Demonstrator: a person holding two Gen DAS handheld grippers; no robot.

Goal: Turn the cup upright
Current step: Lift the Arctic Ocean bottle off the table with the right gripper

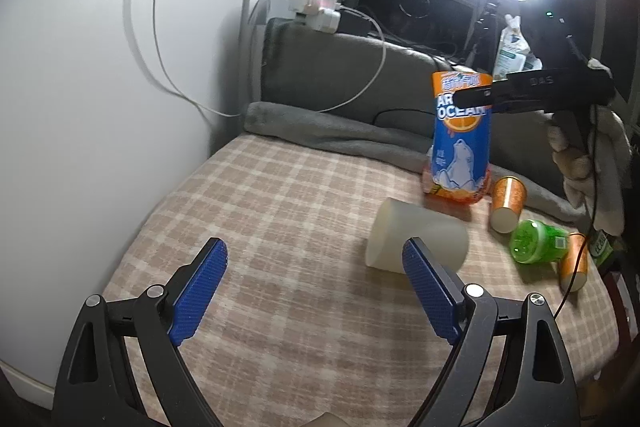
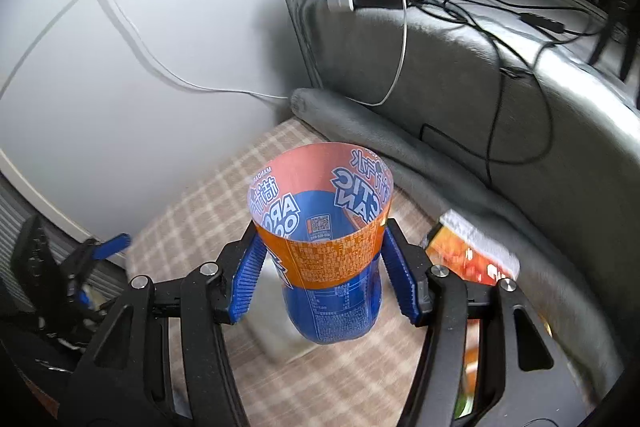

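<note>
Right tongs (image 2: 320,263) pinch cup (image 2: 320,227), mouth up, axis near vertical above bed (image 2: 192,211). Left tongs (image 1: 316,291) spread, empty, farther off.

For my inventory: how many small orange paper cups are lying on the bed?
2. One orange cup lies beside the tall blue cup that the right gripper holds; another lies behind the green jar. More may be hidden.

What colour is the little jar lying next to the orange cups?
Bright green. The little jar lies on its side on the checked cloth; the left wrist view shows it best.
</note>
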